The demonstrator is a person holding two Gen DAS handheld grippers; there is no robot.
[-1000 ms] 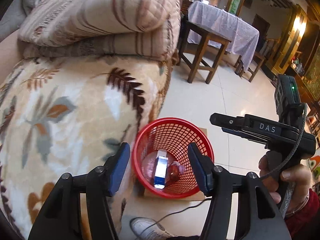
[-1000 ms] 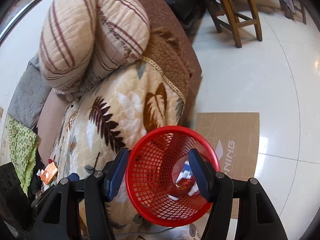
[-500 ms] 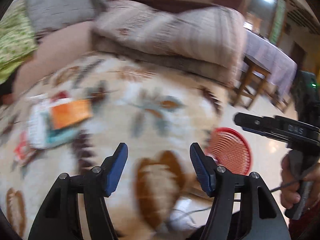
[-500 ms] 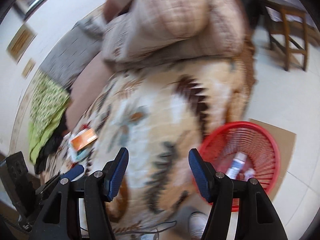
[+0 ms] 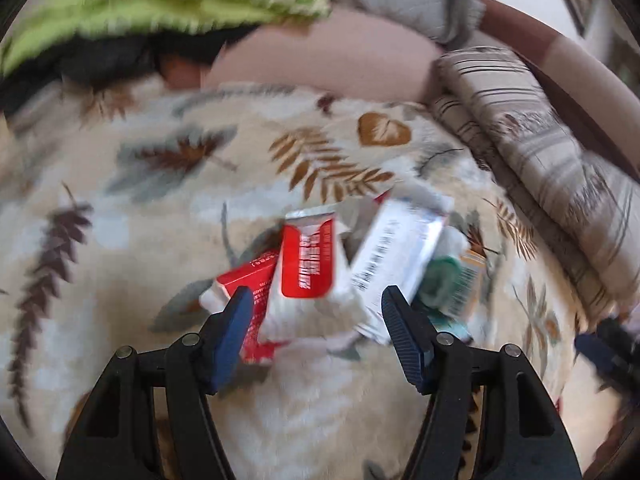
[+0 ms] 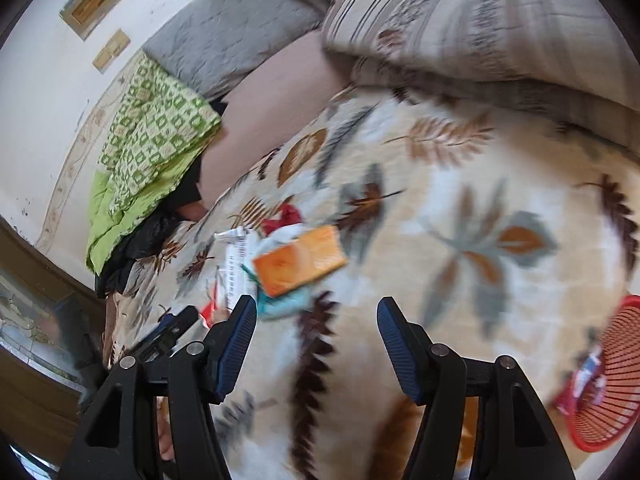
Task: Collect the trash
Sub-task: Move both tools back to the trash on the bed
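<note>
While both cameras looked down on the same leaf-patterned blanket, each caught something the other missed. From the left wrist, the left tool hung just above a heap of trash, its jaws parted and holding nothing: a red and white packet lay between the blue fingers, a red box sat partly behind the left finger, and a white wrapper with a barcode leaned beside the right one. A green and orange piece peeked out behind that wrapper, too blurred to name. None of the pads pressed on anything that could be seen. From the right wrist, the right tool was likewise released and empty over bare blanket, with the heap up and to its left; there an orange carton lay on top, a face the left view barely showed. Only the right view held the red basket, cut off at the right edge, with some trash already inside, and the left tool as a dark smear at the lower left. A striped quilt, a green checked cloth and a grey cushion ringed the blanket. Motion blur smeared all print on the packets.
</note>
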